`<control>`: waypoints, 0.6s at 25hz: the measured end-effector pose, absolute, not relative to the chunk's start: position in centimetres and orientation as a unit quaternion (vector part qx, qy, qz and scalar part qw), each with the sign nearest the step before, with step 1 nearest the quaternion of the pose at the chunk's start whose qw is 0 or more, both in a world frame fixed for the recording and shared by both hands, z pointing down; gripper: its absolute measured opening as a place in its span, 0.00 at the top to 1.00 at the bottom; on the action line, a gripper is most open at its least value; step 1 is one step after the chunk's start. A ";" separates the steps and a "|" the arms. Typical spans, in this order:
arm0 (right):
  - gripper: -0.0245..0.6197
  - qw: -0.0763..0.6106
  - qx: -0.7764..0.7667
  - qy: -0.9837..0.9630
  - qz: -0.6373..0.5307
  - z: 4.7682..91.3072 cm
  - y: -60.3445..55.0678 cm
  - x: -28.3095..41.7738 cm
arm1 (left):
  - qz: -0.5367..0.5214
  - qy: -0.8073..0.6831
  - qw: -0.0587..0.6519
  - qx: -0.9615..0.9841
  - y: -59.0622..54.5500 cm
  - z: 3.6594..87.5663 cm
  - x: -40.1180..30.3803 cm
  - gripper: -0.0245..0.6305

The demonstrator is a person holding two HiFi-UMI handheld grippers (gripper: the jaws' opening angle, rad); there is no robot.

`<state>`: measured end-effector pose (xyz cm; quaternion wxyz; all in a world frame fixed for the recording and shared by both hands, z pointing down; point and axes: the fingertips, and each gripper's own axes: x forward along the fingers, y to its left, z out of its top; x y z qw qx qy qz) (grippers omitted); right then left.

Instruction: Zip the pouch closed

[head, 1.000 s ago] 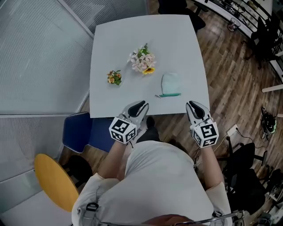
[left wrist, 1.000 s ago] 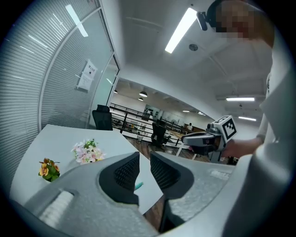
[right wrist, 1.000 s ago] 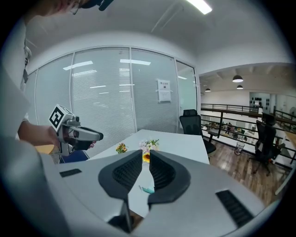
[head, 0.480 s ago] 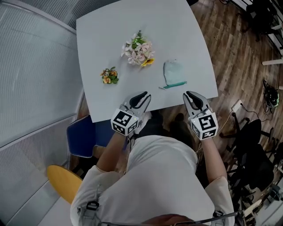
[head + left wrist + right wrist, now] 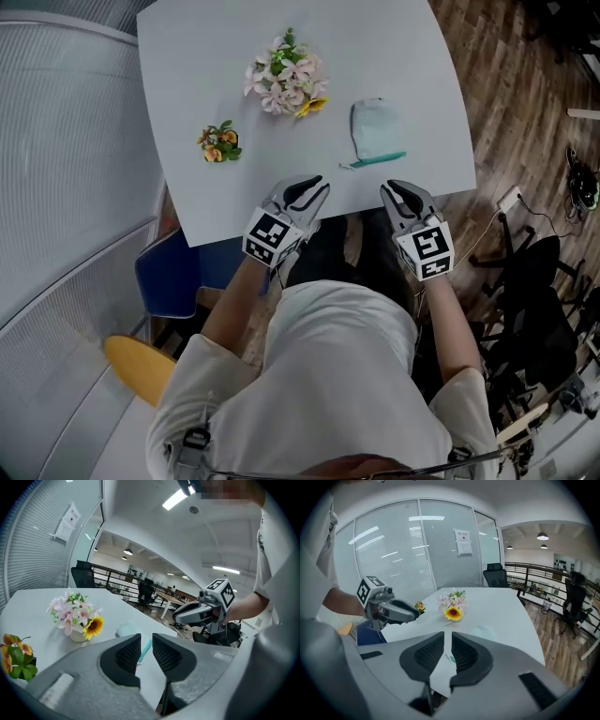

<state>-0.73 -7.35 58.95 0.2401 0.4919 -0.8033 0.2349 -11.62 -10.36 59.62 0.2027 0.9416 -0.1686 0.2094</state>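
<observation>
**Approach under way, pouch untouched**

Over the last second the head view has swung. The white square table [image 5: 216, 84] has slid up and tilted in the frame, and the pale mint fabric pouch [image 5: 373, 127] now sits right of centre in the upper half. Its teal zip edge [image 5: 375, 160] faces the table's near edge. Relative to the pouch, the two grippers have barely shifted, so most of the change looks like the person's head moving rather than a reach.

The left gripper [image 5: 317, 183] hangs at the near edge, just below and left of the zip's end. Its jaws stand a narrow slit apart with nothing between them, and through that slit the left gripper view shows the pouch [image 5: 125, 630] ahead. The right gripper [image 5: 392, 187] hovers just off the edge, below the zip's right end, its jaws likewise narrow and empty.

The pink-and-yellow flower bunch [image 5: 281, 80] and the small orange posy [image 5: 218, 142] lie to the upper left, well apart from the pouch.

I judge the zipping not yet begun. One gripper must pin the fabric and the other must find the pull, which is too small to make out.
</observation>
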 end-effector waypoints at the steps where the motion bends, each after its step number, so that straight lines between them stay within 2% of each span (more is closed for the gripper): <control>1: 0.89 0.244 0.488 -0.803 0.240 60.1 -7.5 -0.7 | 0.216 -0.164 0.202 0.941 -10.4 60.5 -11.2 0.85; 15: 0.87 0.289 0.426 -0.800 0.309 74.0 -8.3 -2.3 | 0.320 -0.092 0.161 0.929 -11.0 71.8 -6.8 0.85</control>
